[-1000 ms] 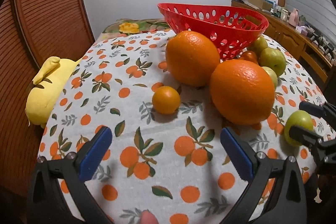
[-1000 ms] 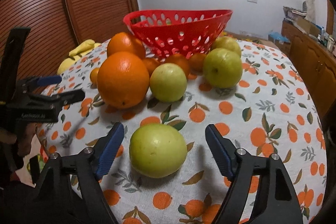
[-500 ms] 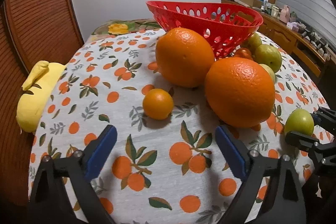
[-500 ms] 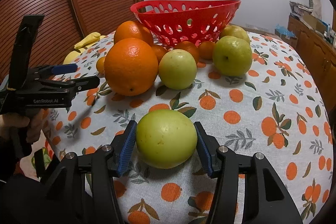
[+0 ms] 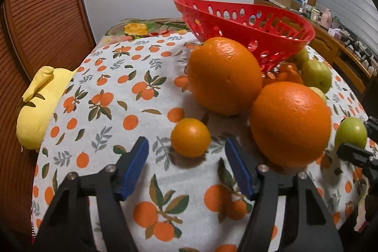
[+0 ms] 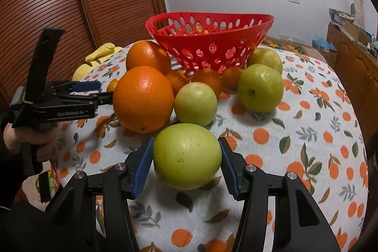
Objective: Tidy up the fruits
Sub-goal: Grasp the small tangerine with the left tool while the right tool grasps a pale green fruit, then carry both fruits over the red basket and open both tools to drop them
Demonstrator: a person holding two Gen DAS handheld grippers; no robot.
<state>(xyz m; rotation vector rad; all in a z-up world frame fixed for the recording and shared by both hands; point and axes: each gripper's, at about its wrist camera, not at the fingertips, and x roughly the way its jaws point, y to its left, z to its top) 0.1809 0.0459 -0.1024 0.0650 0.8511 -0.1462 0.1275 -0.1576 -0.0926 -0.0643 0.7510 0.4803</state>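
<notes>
The right tool grips a green apple: both blue pads press its sides, and the fruit sits low centre in the right wrist view, over the desk. One second earlier these pads stood wide on either side of the apple without contact; the closure finished half a second ago and the grip is unchanged since. The left tool stands at a narrow-to-medium gap with nothing pressed between its pads; its jaws have just been closing from a wide setting. A small orange lies at 12 o'clock from its fingertips, just beyond them and not touched. One second earlier this fruit lay well ahead of the tool; the tool has since advanced toward it. Two large oranges rest at 1 to 2 o'clock from the left tool, touching one another. A red basket stands at 12 o'clock beyond the fruit group, in the same place as before. Two further green apples and several small oranges lie between the gripped apple and the basket. A yellow soft toy lies at the desk edge at 10 o'clock from the left tool.
</notes>
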